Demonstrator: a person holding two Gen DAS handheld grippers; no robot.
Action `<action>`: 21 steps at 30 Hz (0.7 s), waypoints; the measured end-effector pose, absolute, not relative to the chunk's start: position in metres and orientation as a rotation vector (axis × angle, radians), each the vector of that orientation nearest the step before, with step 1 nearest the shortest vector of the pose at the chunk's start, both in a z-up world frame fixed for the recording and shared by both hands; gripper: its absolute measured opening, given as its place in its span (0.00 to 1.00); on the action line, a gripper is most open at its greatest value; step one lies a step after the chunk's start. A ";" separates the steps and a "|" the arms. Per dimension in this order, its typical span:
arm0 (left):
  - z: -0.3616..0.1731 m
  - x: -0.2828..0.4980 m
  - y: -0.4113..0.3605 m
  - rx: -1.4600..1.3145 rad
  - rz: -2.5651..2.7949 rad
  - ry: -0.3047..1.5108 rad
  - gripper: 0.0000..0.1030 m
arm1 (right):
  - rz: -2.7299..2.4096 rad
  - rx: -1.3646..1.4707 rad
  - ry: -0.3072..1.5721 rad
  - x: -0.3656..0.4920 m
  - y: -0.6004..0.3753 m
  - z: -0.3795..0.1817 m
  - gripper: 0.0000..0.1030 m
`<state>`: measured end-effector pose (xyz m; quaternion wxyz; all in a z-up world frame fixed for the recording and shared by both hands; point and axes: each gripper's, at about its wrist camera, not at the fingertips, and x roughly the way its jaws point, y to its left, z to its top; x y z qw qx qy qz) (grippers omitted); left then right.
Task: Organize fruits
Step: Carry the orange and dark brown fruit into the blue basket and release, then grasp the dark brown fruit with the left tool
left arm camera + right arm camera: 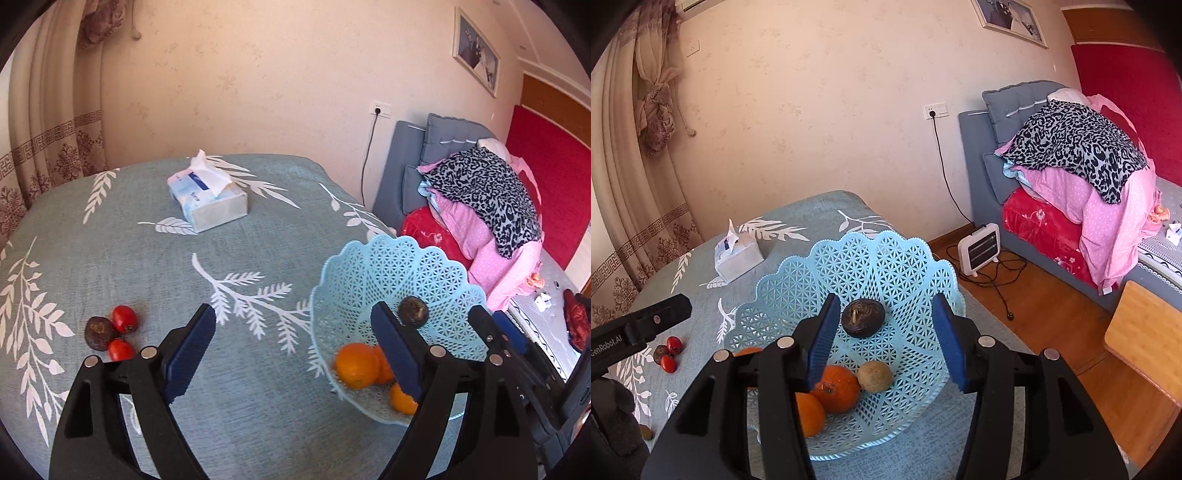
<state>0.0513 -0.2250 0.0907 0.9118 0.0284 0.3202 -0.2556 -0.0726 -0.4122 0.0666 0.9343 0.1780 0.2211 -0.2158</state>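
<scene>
Dark round fruit (863,318) inside the blue basket (798,273), on its far wall, stem end facing the camera, above three oranges (837,387). Right gripper (888,341) jaws wide, empty. Left gripper (297,350) likewise, left of basket.

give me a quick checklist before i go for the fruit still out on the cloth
1. Left tool open and empty: ok, jaws spread wide, nothing between them.
2. Right tool clear of fruit: ok, jaws open; whether the dark fruit beyond them has settled on the basket wall, cannot tell.
3. Targets in view: ok, two red fruits and a dark brown fruit sit bunched together on the cloth.
4. Clean single grasp: not ok, the three touch each other.
5. Room in the blue basket: ok, the oranges sit low with bare lattice around them.
6. Tissue box out of the path: ok, far behind.
</scene>
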 end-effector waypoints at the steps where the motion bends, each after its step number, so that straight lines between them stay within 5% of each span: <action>1: 0.092 0.052 -0.218 0.063 -0.505 0.652 0.83 | -0.436 0.364 0.452 -0.073 -0.411 0.068 0.52; 18: 0.078 0.086 -0.090 0.050 -0.265 0.694 0.83 | -0.251 0.284 0.495 -0.060 -0.344 0.084 0.52; 21: 0.069 0.094 -0.081 0.052 -0.265 0.730 0.76 | -0.223 0.265 0.517 -0.054 -0.330 0.080 0.52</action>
